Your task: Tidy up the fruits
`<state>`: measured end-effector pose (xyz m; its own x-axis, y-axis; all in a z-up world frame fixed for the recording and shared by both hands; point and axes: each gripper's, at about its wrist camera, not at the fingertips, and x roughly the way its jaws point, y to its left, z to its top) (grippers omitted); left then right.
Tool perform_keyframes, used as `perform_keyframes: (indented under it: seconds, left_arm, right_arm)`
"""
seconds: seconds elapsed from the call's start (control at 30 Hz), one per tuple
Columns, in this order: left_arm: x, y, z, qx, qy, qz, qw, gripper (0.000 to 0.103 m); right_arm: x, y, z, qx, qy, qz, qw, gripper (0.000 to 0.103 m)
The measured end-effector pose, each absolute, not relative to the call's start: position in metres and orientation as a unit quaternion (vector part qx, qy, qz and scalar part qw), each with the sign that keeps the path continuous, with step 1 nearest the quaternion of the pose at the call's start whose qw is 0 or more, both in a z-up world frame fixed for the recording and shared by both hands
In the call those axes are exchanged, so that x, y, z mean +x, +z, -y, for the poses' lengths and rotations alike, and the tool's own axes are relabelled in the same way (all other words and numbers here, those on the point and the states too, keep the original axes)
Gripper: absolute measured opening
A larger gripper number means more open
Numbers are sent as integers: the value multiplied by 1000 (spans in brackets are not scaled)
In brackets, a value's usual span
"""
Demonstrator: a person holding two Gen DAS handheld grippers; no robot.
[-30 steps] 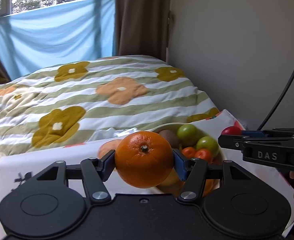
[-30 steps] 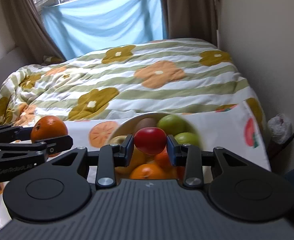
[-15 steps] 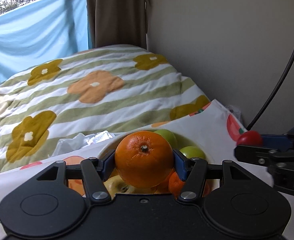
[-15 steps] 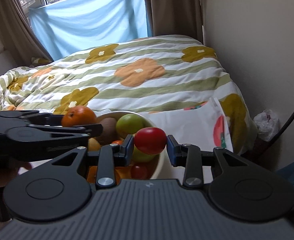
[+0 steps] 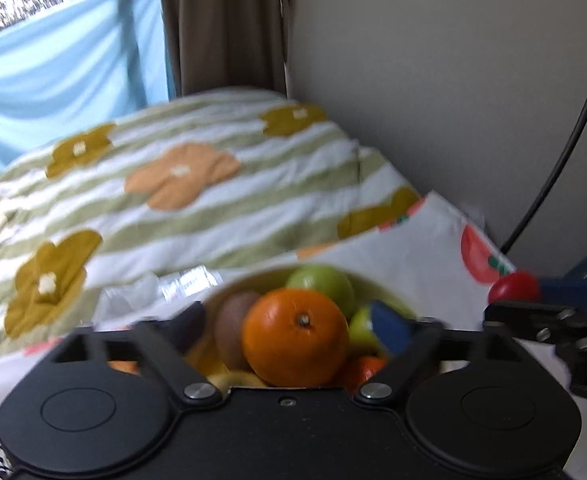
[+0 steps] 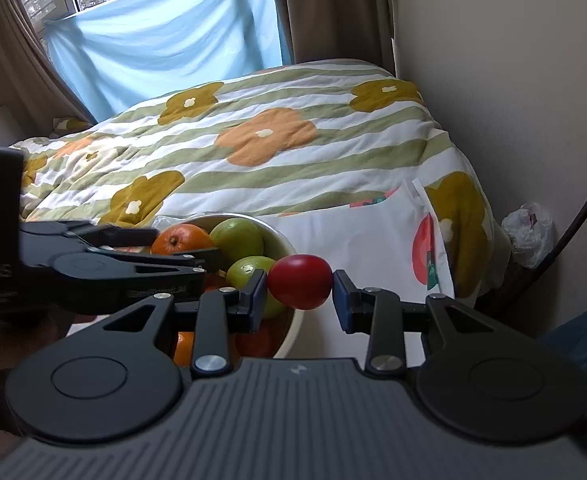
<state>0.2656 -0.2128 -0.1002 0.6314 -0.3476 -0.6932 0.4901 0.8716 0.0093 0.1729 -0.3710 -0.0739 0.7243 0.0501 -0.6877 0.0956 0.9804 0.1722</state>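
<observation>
Nearest, left gripper [image 5: 295,326] opening, pads now clear of the orange [image 5: 295,336], clamped a second ago, now in the bowl [image 6: 289,246]. Right gripper [image 6: 300,288] clamped on the red tomato [image 6: 300,287] beside the bowl rim. Beyond: fruit-print cloth [image 6: 357,236], flowered quilt [image 6: 277,140], blue curtain [image 6: 165,36].

The left gripper [image 5: 295,330] is opening, its fingers [image 5: 389,330] clear of the orange [image 5: 295,336] between them; the orange sits over a cream bowl [image 5: 389,294] holding a kiwi [image 5: 231,326] and green apples [image 5: 321,288]; at the right edge the right gripper [image 5: 513,300] pinches a small red fruit [image 5: 514,286]; a flowered quilt [image 5: 181,196] covers the bed behind.
</observation>
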Motion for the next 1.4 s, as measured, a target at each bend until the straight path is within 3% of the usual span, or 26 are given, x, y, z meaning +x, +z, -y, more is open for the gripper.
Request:
perform_keyframes:
  seconds: [0.37, 0.87, 0.97, 1.03, 1.1, 1.27, 1.4]
  left_arm:
    - [255, -68, 149, 59, -159, -355, 919, 100]
    - [225, -70, 102, 36, -88, -368, 925, 100]
    - [220, -70, 101, 33, -80, -365, 927, 100]
    - [217, -70, 100, 31, -73, -364, 928, 100]
    - [214, -70, 102, 30, -66, -363, 929, 100]
    - [197, -56, 108, 30, -41, -348, 936, 100]
    - [176, -41, 111, 31, -12, -328, 944, 101]
  right_arm:
    - [190, -77, 350, 86, 18, -378, 922, 50]
    - [198, -97, 291, 24, 104, -382, 918, 51]
    - [192, -97, 288, 3, 105, -367, 924, 74]
    - [186, -98, 290, -3, 105, -355, 929, 77]
    - [184, -99, 295, 2, 103, -356, 929, 89]
    - [173, -93, 304, 0, 113, -342, 933, 98]
    - [161, -78, 309, -6, 131, -325, 936, 99]
